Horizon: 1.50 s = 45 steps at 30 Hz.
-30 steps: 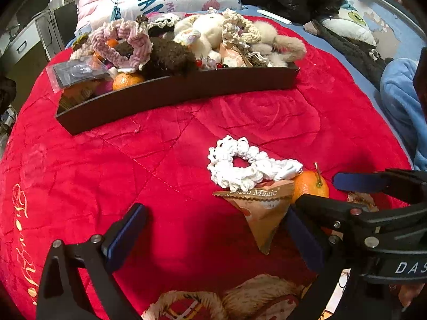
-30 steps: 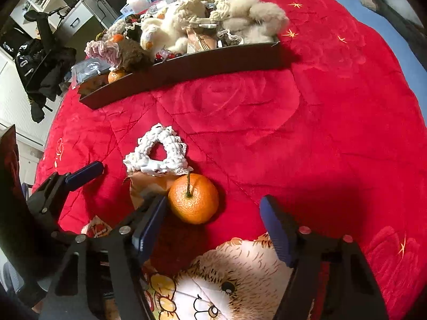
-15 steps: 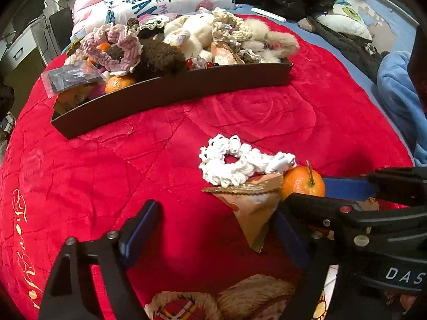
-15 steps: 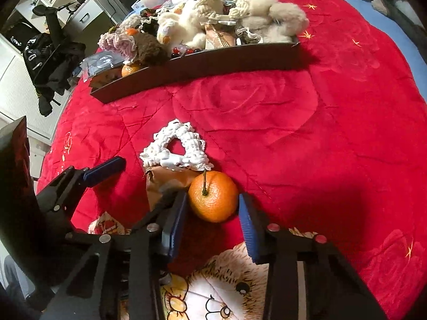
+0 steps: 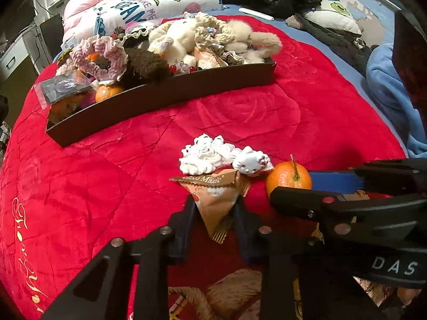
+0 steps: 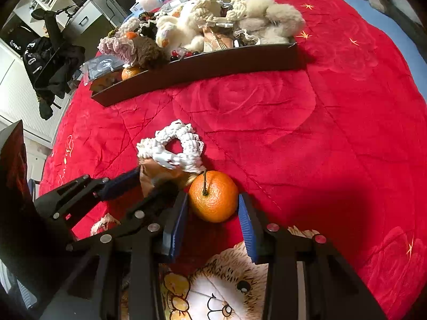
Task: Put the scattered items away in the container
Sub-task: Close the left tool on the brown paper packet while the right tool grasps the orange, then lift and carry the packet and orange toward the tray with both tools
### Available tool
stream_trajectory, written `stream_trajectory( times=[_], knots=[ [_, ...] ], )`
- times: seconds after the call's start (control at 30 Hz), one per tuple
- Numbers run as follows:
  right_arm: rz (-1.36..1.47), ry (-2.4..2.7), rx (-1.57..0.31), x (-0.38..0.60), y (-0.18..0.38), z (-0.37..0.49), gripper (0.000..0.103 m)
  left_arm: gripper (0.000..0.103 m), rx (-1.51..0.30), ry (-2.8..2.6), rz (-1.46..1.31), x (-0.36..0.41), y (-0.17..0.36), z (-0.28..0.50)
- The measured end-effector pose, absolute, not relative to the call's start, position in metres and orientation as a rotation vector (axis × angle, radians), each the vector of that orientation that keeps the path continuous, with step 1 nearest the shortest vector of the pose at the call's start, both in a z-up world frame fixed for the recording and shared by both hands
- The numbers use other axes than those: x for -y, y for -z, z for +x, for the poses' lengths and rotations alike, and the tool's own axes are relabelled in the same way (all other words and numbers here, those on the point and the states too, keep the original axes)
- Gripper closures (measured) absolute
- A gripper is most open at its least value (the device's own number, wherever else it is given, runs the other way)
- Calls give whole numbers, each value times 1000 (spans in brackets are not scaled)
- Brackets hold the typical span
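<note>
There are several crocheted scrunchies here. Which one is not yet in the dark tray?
The white scrunchie is. It lies on the red blanket, touching the brown snack packet, while the pink scrunchie sits in the tray.

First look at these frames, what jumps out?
The bright red quilt fills both views. Near its front, the right gripper has its pads against a stemmed orange, while the left gripper is closing on a brown triangular snack packet under a white crochet scrunchie. Farther back sits a dark tray, heaped with plush toys and scrunchies.
</note>
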State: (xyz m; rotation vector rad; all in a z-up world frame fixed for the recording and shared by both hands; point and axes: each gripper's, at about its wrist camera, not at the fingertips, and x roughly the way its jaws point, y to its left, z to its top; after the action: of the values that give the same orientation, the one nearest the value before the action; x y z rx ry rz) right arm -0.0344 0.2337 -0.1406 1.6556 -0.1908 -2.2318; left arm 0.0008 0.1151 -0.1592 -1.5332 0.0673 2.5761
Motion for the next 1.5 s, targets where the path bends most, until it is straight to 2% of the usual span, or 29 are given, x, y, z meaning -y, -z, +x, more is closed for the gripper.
stream_trajectory(
  times=[0.17, 0.73, 1.07, 1.3, 1.5],
  knots=[
    [1654, 2241, 199, -238, 139, -35, 67, 82, -93, -2582, -1514, -120, 158, 3],
    [1584, 2313, 232, -245, 126, -33, 67, 83, -131, -2642, -1449, -126, 141, 12],
    [1360, 2413, 154, -229, 89, -17, 67, 83, -97, -2778, -1274, -110, 99, 26],
    [1177, 2464, 183, -228, 65, -10, 67, 83, -57, -2916, -1113, -96, 72, 29],
    [1067, 2523, 242, -235, 51, -8, 67, 83, -23, -2946, -1139, -86, 71, 25]
  ],
)
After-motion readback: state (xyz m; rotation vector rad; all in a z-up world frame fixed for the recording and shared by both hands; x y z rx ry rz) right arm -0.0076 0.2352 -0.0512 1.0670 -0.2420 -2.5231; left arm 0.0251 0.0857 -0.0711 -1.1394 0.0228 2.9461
